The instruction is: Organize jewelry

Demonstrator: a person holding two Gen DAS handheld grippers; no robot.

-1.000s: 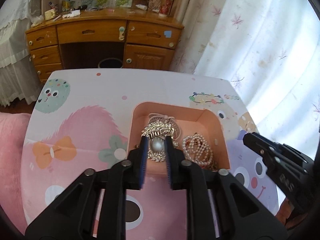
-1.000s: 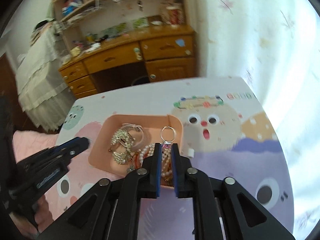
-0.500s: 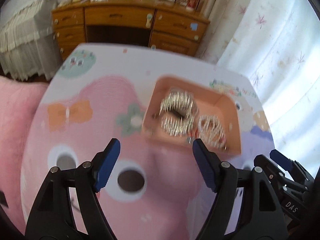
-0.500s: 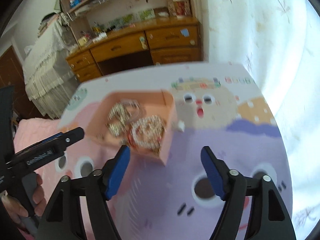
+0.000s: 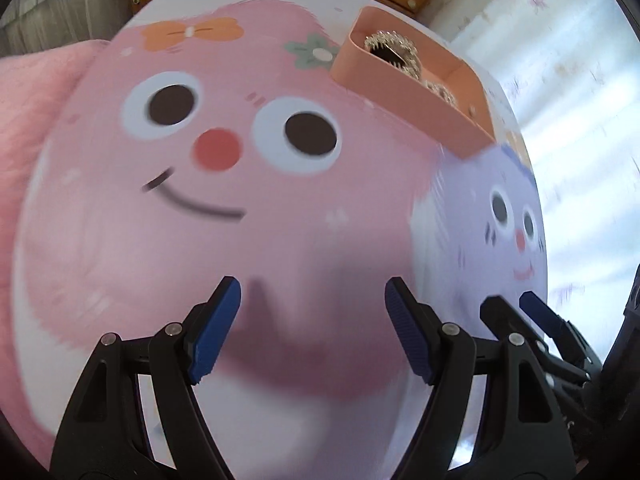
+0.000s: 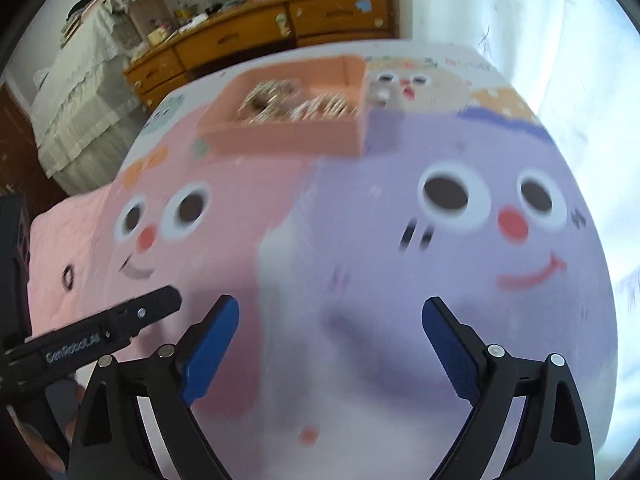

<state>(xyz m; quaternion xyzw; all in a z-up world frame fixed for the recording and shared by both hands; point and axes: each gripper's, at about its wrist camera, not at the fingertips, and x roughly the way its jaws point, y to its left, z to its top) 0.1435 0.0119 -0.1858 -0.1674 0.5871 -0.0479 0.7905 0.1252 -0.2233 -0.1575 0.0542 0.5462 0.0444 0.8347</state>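
A peach tray (image 5: 416,98) stands at the far side of the cartoon-printed table (image 5: 240,240); it also shows in the right wrist view (image 6: 280,140). Silver jewelry (image 5: 394,50) and pearl strands (image 6: 320,108) lie inside it. My left gripper (image 5: 312,320) is open and empty, low over the near part of the table, well short of the tray. My right gripper (image 6: 330,340) is open and empty, also low over the near table. The right gripper shows at the lower right of the left wrist view (image 5: 532,320); the left gripper shows at the lower left of the right wrist view (image 6: 120,328).
A wooden desk with drawers (image 6: 280,28) stands beyond the table, with a white-draped bed (image 6: 80,92) to its left. A pink cushion (image 5: 32,112) lies at the table's left edge. A white floral curtain (image 5: 580,80) hangs on the right.
A second ago both grippers were shut on jewelry over the tray. They let go, opened wide and pulled back and down toward the near table edge. The jewelry lies in the tray.
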